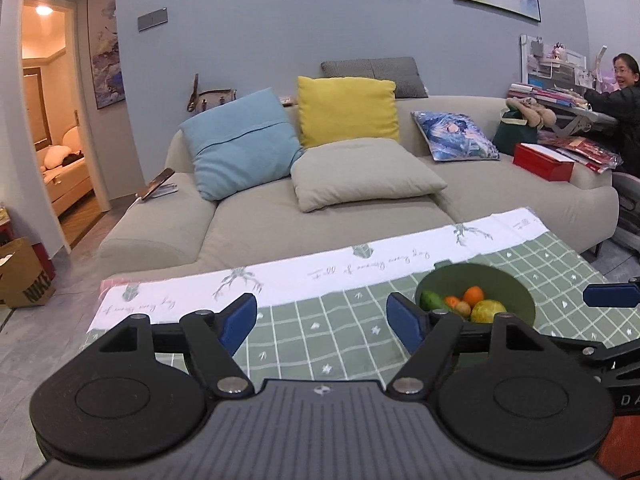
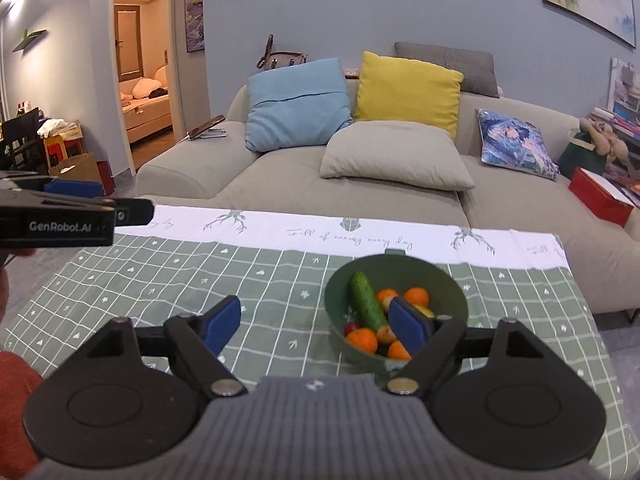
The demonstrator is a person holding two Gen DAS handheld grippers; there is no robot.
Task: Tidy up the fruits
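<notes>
A: Both grippers up close, left gripper (image 1: 322, 322) and right gripper (image 2: 316, 326), jaws spread wide, nothing between them.
B: Fruit location?
A: All in the green bowl (image 2: 452, 280) on the checked tablecloth (image 2: 200, 280), by its far edge.
B: Handling?
A: Cucumber (image 2: 366, 304) looks stiff, smooth, likely slippery; grip mid-length. Oranges (image 2: 362, 340) look light, round, may roll; pinch across the middle. Small bits underneath: can't tell.

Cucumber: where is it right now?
In the right wrist view the cucumber lies in the green bowl right of centre on the checked tablecloth, beside the oranges.
</notes>
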